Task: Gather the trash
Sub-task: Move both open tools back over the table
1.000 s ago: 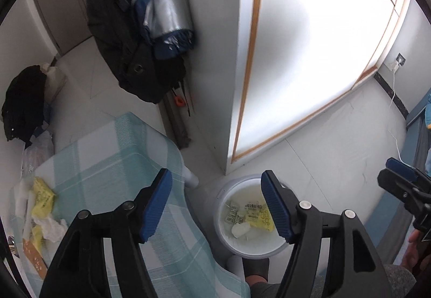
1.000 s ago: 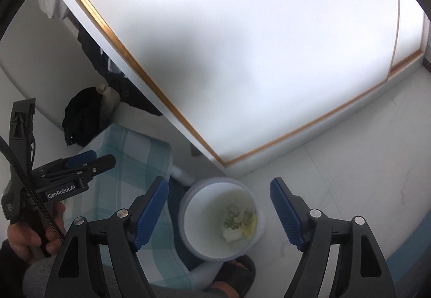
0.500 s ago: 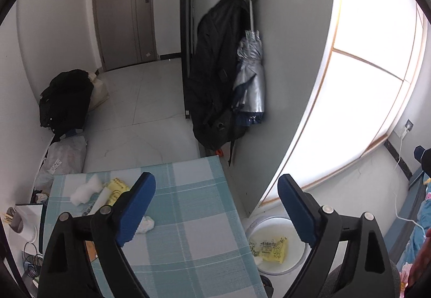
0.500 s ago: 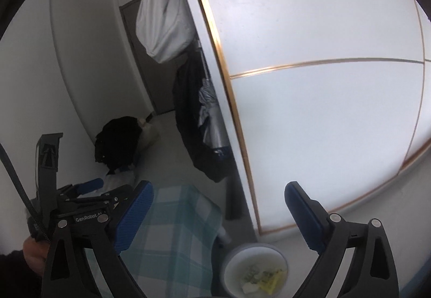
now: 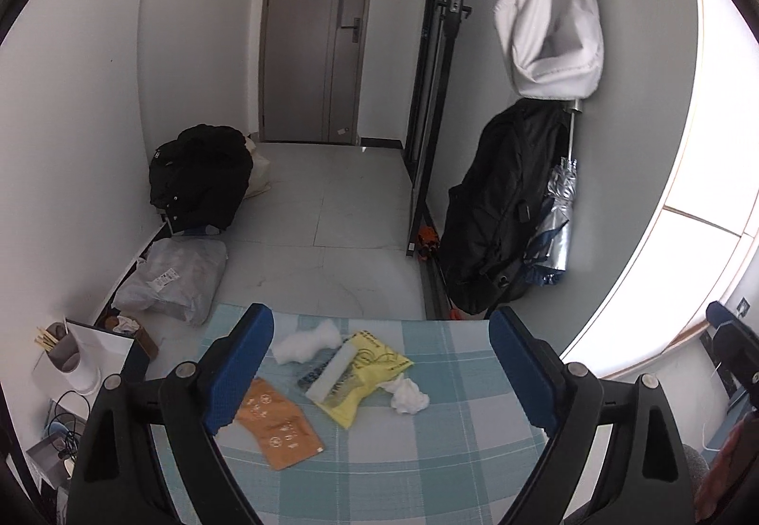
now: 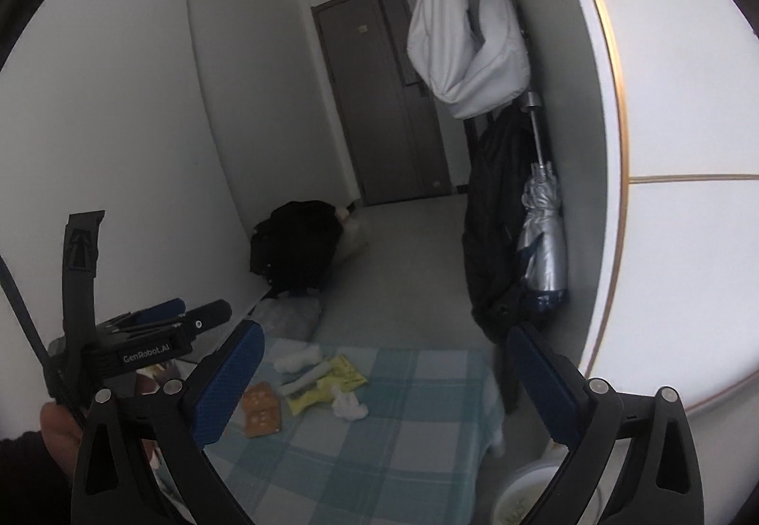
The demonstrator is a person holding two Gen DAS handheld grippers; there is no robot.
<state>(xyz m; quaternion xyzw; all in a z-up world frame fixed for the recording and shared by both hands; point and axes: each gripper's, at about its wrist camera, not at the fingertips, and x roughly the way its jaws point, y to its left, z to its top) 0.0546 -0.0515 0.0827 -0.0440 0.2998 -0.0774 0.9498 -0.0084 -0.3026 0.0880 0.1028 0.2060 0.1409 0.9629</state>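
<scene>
A table with a green checked cloth [image 5: 427,454] carries the trash: an orange packet [image 5: 277,425], a yellow wrapper [image 5: 367,378] with a pale strip packet [image 5: 327,375] on it, a crumpled white tissue [image 5: 408,397] and a white wad [image 5: 306,342]. My left gripper [image 5: 379,321] hangs open above the near part of the table, nothing between its blue pads. My right gripper [image 6: 384,335] is open too, farther back and to the right, and empty. The white bin [image 6: 517,496] with scraps inside stands on the floor at the table's right corner.
A black backpack [image 5: 199,179] and a grey plastic bag [image 5: 173,276] lie on the floor beyond the table. A black bag [image 5: 503,212], a silver umbrella [image 5: 557,226] and a white bag [image 5: 550,32] hang on the right wall. A pen cup [image 5: 61,347] stands at the left.
Both views have swung up from the bin on the floor to the table and the room beyond. Both grippers' jaws stand wider than a second ago.
</scene>
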